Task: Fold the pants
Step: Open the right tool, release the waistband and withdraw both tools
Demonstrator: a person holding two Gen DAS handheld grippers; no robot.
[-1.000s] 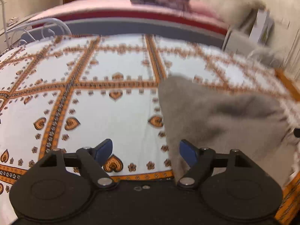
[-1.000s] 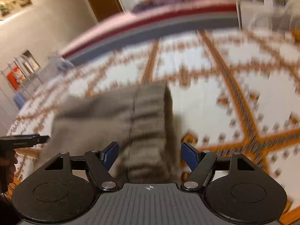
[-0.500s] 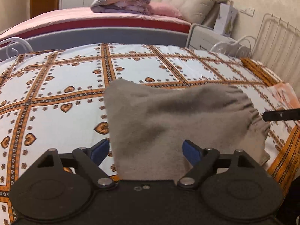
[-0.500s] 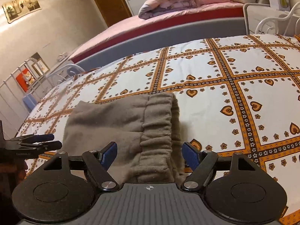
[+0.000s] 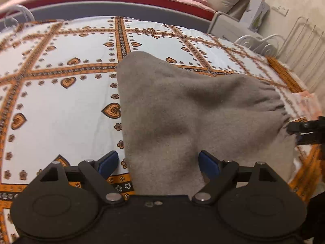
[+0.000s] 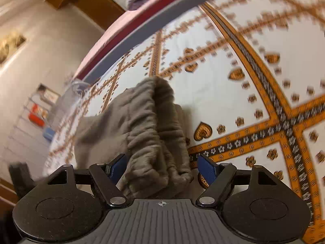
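Grey fleece pants (image 5: 203, 111), soft, light and floppy, are best pinched at the gathered waistband (image 6: 156, 130) between the gaping, just-widened left gripper (image 5: 157, 162) and open right gripper (image 6: 161, 164)

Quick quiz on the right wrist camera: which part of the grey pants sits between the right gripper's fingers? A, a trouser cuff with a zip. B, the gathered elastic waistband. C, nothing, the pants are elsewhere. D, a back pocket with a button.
B: in the right wrist view the ruched waistband of the grey pants runs down between the open blue-padded fingers of the right gripper.
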